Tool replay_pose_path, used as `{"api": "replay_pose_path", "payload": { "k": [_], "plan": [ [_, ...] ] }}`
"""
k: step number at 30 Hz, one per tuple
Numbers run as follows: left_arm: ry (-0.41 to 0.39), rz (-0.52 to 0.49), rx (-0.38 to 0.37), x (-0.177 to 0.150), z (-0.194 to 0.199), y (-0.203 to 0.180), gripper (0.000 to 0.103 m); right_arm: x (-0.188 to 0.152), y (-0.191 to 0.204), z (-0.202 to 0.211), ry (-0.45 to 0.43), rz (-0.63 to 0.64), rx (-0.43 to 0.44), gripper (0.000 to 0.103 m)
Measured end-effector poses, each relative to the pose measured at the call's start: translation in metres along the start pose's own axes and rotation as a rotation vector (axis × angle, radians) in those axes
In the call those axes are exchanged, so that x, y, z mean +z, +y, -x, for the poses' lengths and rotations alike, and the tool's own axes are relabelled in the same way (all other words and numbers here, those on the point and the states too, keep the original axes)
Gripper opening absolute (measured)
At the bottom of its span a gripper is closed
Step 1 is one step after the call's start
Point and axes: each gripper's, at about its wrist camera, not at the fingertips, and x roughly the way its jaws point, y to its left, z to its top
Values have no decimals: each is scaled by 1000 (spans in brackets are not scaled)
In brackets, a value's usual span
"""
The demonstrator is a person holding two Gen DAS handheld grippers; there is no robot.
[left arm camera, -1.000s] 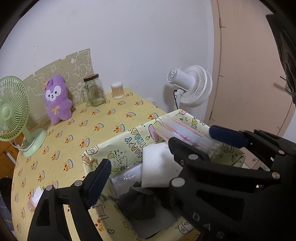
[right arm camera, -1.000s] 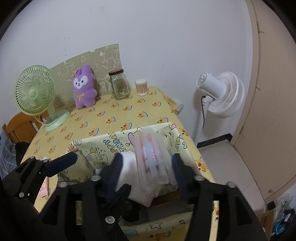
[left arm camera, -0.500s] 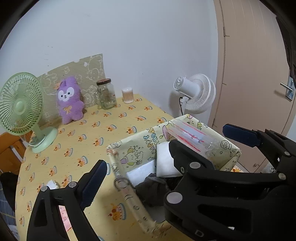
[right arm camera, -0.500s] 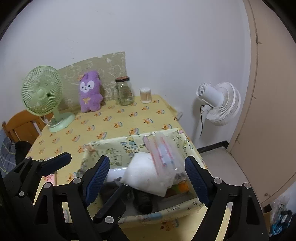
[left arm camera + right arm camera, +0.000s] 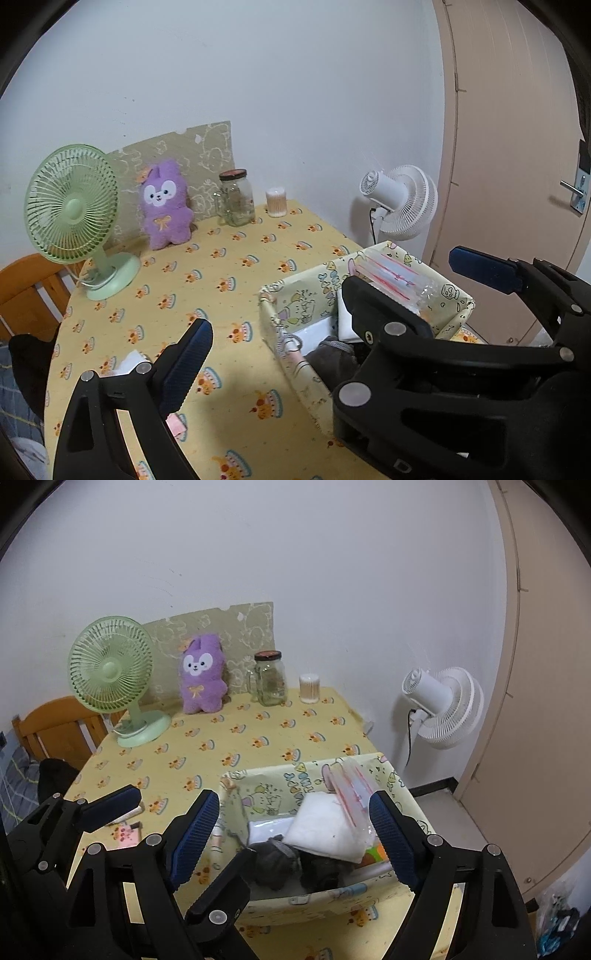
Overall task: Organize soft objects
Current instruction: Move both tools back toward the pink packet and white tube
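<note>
A cartoon-print fabric box stands at the table's near right corner. In it lie a folded white cloth, a clear plastic bag with pink stripes leaning on the back wall, and dark cloth bundles. My right gripper hovers open over the box, its pads apart from the contents. My left gripper is open beside the box's left wall; the right gripper hides its right finger. A purple plush toy leans against the back board.
A green desk fan, a glass jar and a cotton-swab tub stand along the back. A small pink item lies near the left gripper. A white fan and a door are on the right.
The right gripper's jaws, which enclosed the plastic bag and white cloth, have spread wide and let go. Both grippers have drawn back and up from the box.
</note>
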Motion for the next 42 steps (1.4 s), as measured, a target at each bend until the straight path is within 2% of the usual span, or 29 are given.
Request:
{"api": "replay_pose_path", "payload": {
  "k": [14, 22, 26, 42],
  "plan": [
    [-34, -2, 15, -8, 28, 28, 96, 4, 38, 14, -10, 19, 39, 86],
    [-32, 33, 33, -16, 32, 50, 96, 2, 62, 12, -9, 48, 58, 86],
    [-19, 76, 36, -21, 30, 63, 95, 0, 74, 8, -14, 64, 70, 86],
    [33, 88, 132, -50, 20, 100, 94, -19, 116, -26, 36, 78, 195, 86]
  ]
}}
